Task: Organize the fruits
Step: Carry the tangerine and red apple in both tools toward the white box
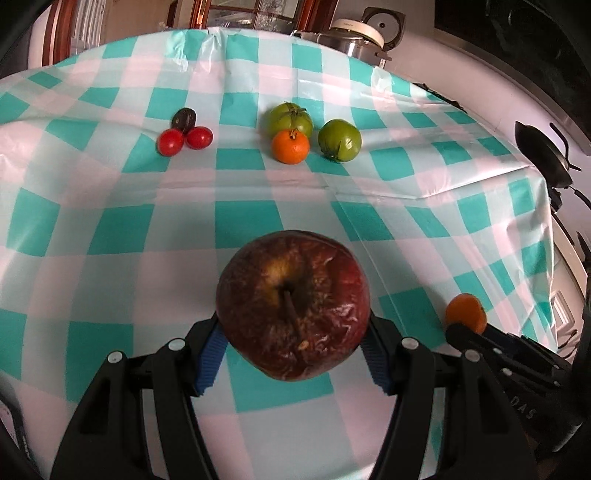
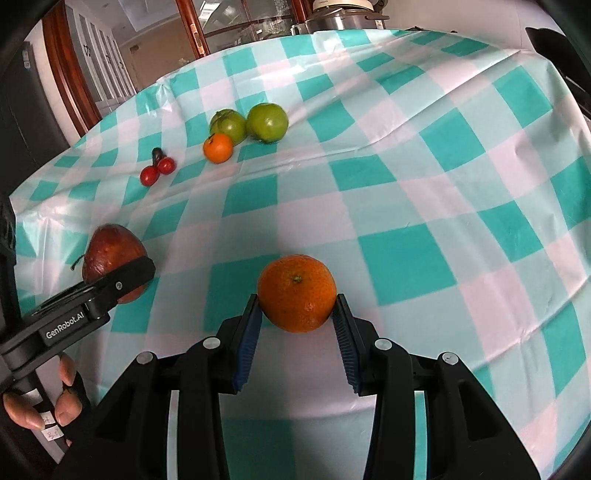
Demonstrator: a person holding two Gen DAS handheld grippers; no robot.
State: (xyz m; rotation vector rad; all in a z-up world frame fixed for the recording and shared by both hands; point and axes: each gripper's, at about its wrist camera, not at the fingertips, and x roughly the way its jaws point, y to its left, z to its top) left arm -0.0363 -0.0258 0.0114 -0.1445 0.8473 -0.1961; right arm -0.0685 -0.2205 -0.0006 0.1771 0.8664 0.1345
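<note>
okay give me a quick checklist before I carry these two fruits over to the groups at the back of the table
1. Left gripper closed on the red apple: ok, both pads touch it.
2. Right gripper closed on the large orange: ok.
3. Apple lifted off the tablecloth: cannot tell.
4. Matching spot for the orange: ok, a small orange sits by two green tomatoes.
5. Red group visible: ok, two cherry tomatoes and a dark fruit.
6. Path between clear: ok.

I see a teal-and-white checked cloth (image 1: 258, 192) covering the worktop, a wooden-framed glass cabinet (image 2: 236, 22) behind, daylight glinting.
</note>
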